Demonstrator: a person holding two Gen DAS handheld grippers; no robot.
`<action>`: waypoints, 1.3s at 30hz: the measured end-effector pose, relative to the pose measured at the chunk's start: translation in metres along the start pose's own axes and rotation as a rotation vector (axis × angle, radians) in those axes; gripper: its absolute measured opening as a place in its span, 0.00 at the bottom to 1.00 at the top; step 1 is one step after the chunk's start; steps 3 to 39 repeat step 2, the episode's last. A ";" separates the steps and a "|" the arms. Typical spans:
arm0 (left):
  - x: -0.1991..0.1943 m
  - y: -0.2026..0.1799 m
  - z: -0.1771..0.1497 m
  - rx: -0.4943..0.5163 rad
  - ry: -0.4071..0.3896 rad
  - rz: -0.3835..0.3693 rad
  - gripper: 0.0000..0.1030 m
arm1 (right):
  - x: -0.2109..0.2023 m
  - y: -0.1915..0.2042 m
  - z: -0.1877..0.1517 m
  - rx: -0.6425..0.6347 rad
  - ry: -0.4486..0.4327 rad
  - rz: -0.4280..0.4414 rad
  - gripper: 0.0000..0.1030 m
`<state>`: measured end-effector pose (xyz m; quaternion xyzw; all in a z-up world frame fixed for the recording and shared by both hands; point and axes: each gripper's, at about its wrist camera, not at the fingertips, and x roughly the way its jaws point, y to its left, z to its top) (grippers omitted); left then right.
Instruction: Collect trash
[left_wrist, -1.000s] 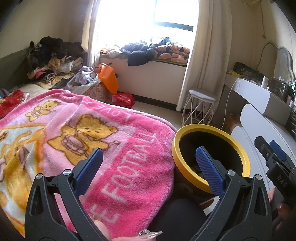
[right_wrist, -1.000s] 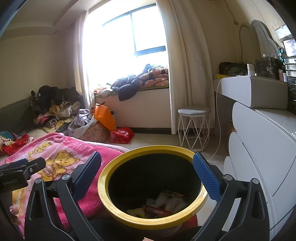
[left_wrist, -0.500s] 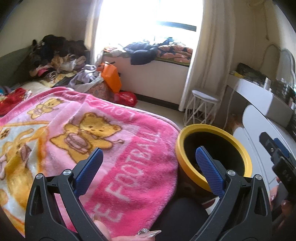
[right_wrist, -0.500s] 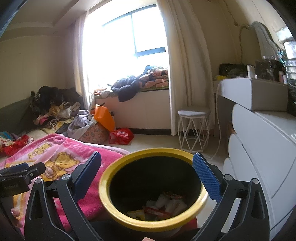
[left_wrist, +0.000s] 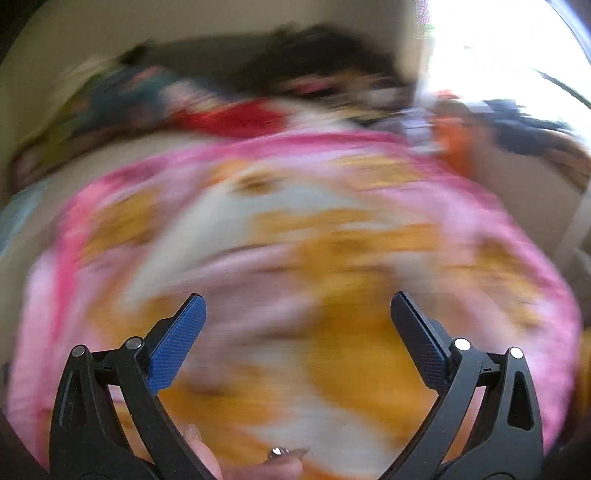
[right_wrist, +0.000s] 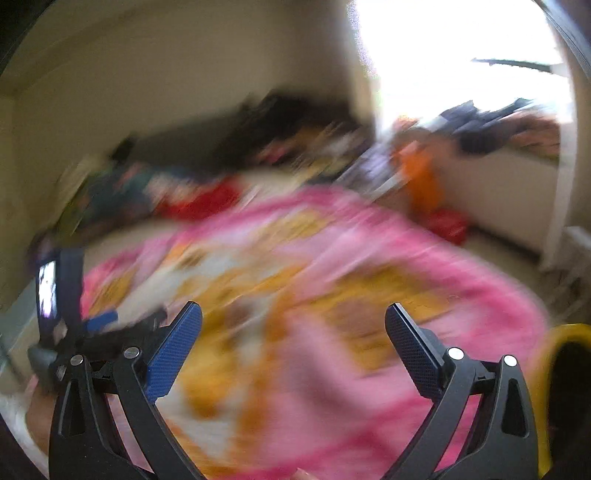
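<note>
The yellow-rimmed bin (right_wrist: 546, 391), black inside, shows only in the right wrist view, cut off at about four o'clock against the frame edge; its contents are not visible. It sits just beside the edge of the pink blanket (right_wrist: 332, 295), which fills the middle of both views and carries orange and white cartoon patches too smeared to read.

The right gripper (right_wrist: 293, 319) hangs over that blanket with its jaws spread wide and nothing between the blue pads (right_wrist: 173, 350). The left gripper (left_wrist: 298, 312) is likewise wide open and empty, aimed at the blanket's centre; its own body also shows in the right wrist view at about nine o'clock. A fingertip with a long decorated nail (left_wrist: 284, 452) peeks in at six o'clock of the left wrist view.

Both views are heavily motion-blurred. Beyond the blanket, at about eleven o'clock, lies a dark heap of clothes (right_wrist: 280, 125) with something red (right_wrist: 207, 203) below it. At two o'clock an orange bag (right_wrist: 421, 173) stands near a bright window (right_wrist: 461, 48), whose ledge holds more dark clothing (right_wrist: 480, 129). A red bag (right_wrist: 447, 225) lies on the floor under the ledge.
</note>
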<state>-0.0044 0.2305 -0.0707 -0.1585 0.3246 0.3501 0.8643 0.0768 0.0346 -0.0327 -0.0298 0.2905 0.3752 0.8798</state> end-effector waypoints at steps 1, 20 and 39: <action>0.014 0.030 -0.001 -0.050 0.019 0.046 0.90 | 0.026 0.021 -0.003 -0.012 0.066 0.052 0.94; 0.025 0.049 -0.003 -0.074 0.041 0.089 0.90 | 0.062 0.048 -0.011 -0.036 0.157 0.099 0.94; 0.025 0.049 -0.003 -0.074 0.041 0.089 0.90 | 0.062 0.048 -0.011 -0.036 0.157 0.099 0.94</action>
